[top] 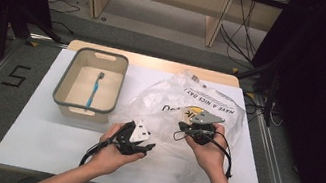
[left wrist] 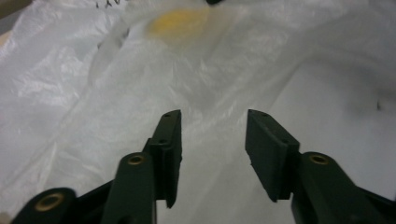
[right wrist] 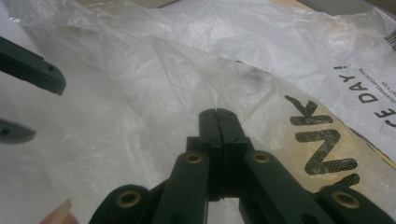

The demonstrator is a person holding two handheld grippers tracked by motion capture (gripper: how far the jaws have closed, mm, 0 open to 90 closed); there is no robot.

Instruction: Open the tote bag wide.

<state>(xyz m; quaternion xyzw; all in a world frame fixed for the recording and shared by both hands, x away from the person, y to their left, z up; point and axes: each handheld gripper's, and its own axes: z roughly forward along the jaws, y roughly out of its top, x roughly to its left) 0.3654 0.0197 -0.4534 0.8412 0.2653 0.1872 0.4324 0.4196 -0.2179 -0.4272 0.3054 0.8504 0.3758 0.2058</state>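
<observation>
The plastic bag (top: 184,100) is thin, crinkled, translucent film with a faint sheen and black print over a yellow patch. The left tongs (left wrist: 212,140) and right tongs (right wrist: 218,128) are matt black plastic with brass-coloured rivets. The counter (top: 35,140) has a smooth matt white top, and the tub (top: 67,80), upper left, is smooth beige plastic with a grey rim.
</observation>
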